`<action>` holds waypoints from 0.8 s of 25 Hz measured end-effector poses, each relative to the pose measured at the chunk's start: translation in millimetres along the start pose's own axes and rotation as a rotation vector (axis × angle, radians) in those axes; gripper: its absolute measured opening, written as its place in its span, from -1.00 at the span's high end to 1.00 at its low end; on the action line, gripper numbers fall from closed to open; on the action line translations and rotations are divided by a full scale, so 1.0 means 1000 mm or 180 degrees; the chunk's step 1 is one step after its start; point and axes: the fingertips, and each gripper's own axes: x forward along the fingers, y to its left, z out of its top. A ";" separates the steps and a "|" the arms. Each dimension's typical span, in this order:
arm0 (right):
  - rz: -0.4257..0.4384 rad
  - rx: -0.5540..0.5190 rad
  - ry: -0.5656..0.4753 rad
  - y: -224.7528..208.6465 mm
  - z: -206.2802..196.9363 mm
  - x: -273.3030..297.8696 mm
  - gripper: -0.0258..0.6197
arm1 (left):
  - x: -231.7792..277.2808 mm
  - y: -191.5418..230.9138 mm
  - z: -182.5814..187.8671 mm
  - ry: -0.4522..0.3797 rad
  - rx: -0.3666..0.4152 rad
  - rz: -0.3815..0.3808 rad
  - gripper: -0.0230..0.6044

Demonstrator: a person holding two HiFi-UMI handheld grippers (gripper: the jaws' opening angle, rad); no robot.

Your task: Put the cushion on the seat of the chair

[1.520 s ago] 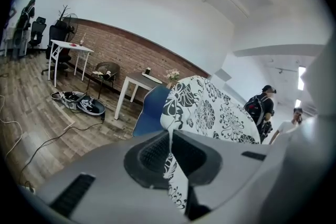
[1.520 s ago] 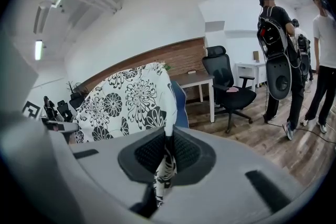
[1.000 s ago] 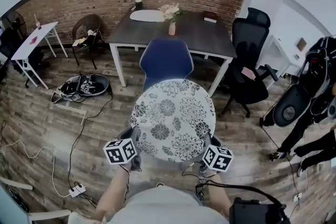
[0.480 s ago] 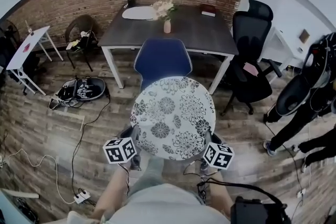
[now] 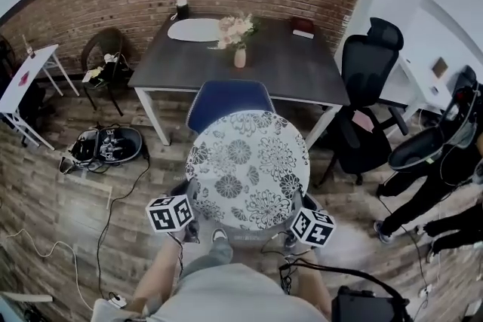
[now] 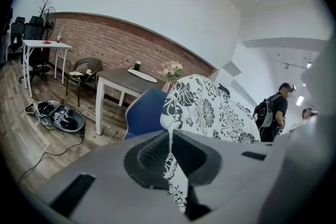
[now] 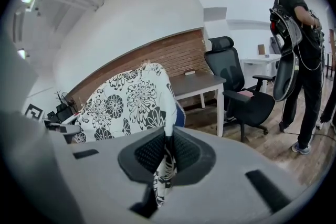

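Floral cushion (image 5: 247, 170) was held up in front of the blue chair (image 5: 226, 98), not on its seat | left gripper (image 6: 170, 152) and right gripper (image 7: 168, 153) each pinched the cushion's edge | lowering onto the seat judged outstanding

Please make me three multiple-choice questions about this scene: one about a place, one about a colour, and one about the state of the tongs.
1. Where does the blue chair stand?
A. at the near side of the dark table
B. on top of that table
C. far from that table

2. What pattern has the cushion?
A. red stripes
B. black flowers on white
C. plain grey

3. How are the left tongs and the right tongs?
A. both open
B. only one shut
C. both shut on the cushion's edge

Answers: 1 A, the head view shows the chair back just before the table's near edge. 2 B, every view shows this print. 3 C, each gripper view shows fabric pinched between its jaws.
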 end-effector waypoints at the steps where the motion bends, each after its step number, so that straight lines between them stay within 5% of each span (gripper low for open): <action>1: -0.0007 0.0009 0.0004 0.002 0.005 0.011 0.88 | 0.008 0.005 0.008 0.0011 0.0007 0.0018 0.88; 9: -0.0035 0.0045 0.0074 0.018 0.036 0.081 0.88 | 0.066 0.037 0.057 0.0076 0.0051 0.0075 0.88; 20: -0.0072 -0.0092 0.0191 0.021 0.043 0.111 0.88 | 0.105 0.055 0.059 0.0109 -0.0073 0.0067 0.88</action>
